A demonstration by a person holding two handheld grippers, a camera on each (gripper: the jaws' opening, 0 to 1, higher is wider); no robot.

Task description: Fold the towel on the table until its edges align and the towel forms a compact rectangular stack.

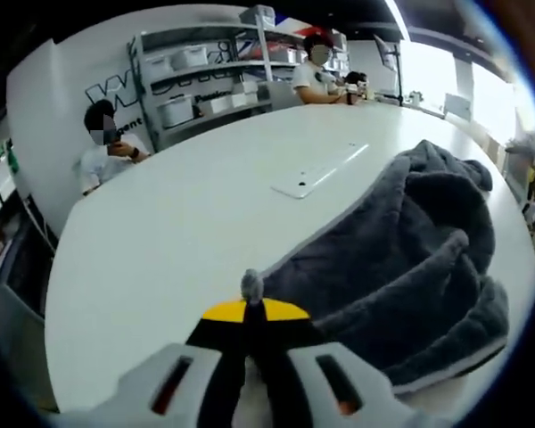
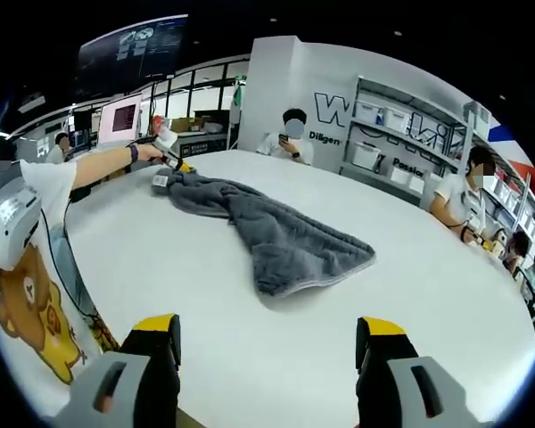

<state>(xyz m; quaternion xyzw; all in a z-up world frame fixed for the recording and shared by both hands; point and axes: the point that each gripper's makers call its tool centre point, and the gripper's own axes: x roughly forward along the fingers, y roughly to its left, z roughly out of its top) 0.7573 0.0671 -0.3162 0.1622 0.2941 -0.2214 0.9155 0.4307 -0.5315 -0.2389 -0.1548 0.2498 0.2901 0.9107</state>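
A grey fleecy towel (image 1: 410, 259) lies rumpled across the white table (image 1: 178, 223). My left gripper (image 1: 252, 301) is shut on one corner of the towel (image 1: 251, 285), and the cloth runs off to the right from there. In the right gripper view the towel (image 2: 276, 234) stretches as a long strip, its near end lying flat. At its far end is the left gripper (image 2: 173, 164), held in a person's hand. My right gripper (image 2: 266, 334) stands open above the bare table (image 2: 276, 357), short of the towel's near end, with nothing between its jaws.
A flat white plate (image 1: 316, 171) lies on the table beyond the towel. People sit along the far edge (image 2: 292, 143), with white shelving (image 1: 205, 80) of bins behind them. The holder's arm (image 2: 89, 169) and shirt are at the left.
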